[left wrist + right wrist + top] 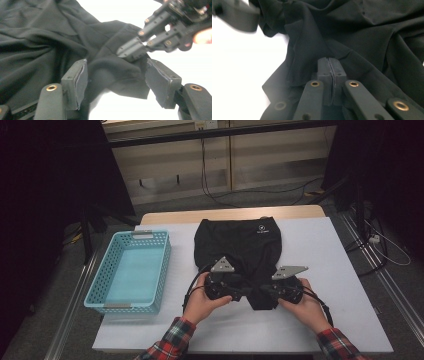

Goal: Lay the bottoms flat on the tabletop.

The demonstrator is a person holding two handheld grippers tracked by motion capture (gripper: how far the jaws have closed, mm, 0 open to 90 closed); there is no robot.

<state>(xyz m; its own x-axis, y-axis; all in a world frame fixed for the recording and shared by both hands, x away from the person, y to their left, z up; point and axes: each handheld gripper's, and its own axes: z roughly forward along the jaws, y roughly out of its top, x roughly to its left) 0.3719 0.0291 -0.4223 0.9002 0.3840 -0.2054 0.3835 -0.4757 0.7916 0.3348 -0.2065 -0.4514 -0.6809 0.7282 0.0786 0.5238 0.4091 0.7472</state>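
A black garment (237, 245) lies spread on the white table cover, with its near end bunched between my two grippers. My right gripper (263, 291) is shut on a fold of the cloth (362, 32), and its pads (331, 67) meet with fabric pinched between them. My left gripper (246, 292) faces it from the left and stands open. A loose fold of the garment (50, 37) hangs between the left gripper's pads (80, 80) without being pressed. In the left gripper view, the right gripper (132, 50) grips the cloth's edge just beyond.
A light blue perforated basket (165, 265) stands at the left of the table. The white cover (320, 270) has bare room to the right of the garment and along the near edge. Dark floor, cables and a rail surround the table.
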